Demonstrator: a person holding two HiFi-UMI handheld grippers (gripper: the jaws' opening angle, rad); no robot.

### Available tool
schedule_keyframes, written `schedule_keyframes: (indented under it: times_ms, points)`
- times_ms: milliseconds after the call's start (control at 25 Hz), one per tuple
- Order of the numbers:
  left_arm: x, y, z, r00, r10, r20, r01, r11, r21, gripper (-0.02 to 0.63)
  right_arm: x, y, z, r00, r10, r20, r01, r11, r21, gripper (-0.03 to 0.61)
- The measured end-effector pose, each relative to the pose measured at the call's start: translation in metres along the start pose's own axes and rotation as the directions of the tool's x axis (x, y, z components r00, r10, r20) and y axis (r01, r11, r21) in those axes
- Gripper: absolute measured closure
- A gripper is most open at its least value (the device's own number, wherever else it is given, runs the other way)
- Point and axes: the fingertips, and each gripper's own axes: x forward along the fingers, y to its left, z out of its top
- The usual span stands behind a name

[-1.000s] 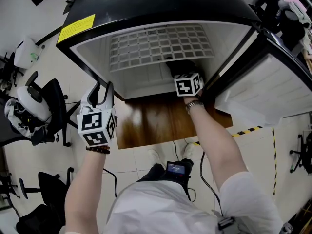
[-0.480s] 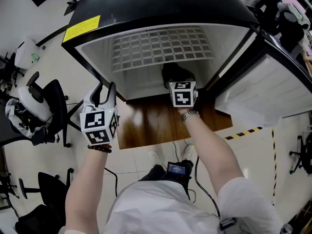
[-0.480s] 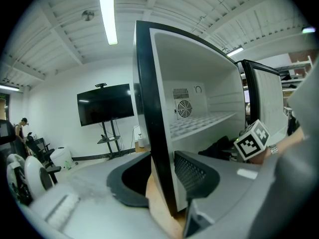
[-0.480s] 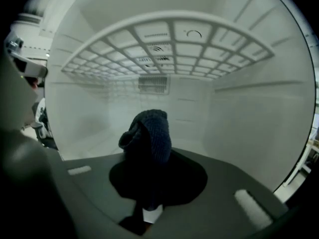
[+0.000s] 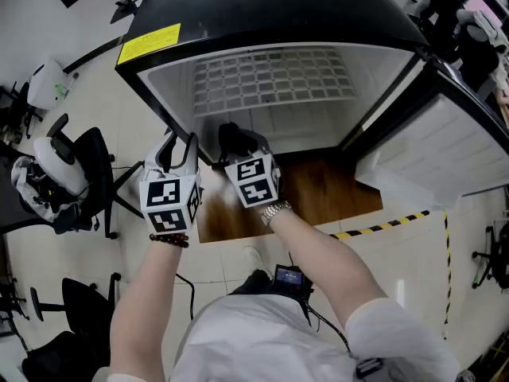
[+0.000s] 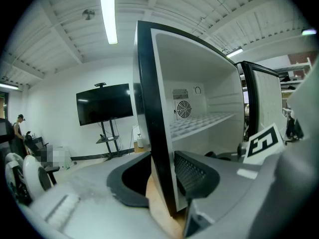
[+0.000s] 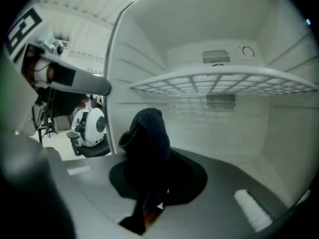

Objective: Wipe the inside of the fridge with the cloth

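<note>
The right gripper [image 7: 148,210] pinches a dark knitted cloth [image 7: 147,143] low inside the open black fridge [image 5: 270,10], near its left wall [image 6: 149,133]; the left gripper [image 5: 176,144] clamps its jaws on that wall's black front edge.

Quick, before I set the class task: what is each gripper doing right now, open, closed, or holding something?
Left gripper: closed on the front edge of the fridge wall.
Right gripper: closed on the dark cloth.
</note>
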Motion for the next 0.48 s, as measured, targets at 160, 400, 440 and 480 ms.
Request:
schedule_keyframes:
  times_ms: [160,400,440,480]
  points:
    - [0.0,0.0,0.0,1.0,-0.002,-0.001,0.002,1.0,0.001,0.477,0.016,0.03,-0.025,0.996,0.051,-0.075,-0.055,0.998,-0.041,0.535]
    - [-0.001,0.005,-0.003,1.0,-0.002,-0.003,0.002,1.0,0.007,0.477,0.035,0.03,-0.058,0.985,0.0,-0.173,-0.02,0.993,-0.112,0.535]
    - [-0.003,0.008,-0.003,1.0,-0.001,0.0,0.001,1.0,0.005,0.476,0.037,0.03,-0.06,0.983,-0.012,-0.182,-0.011,0.992,-0.124,0.535]
    - [-0.003,0.009,-0.002,1.0,0.0,0.002,0.0,1.0,0.003,0.477,0.039,0.028,-0.062,0.981,-0.024,-0.191,-0.002,0.991,-0.133,0.534]
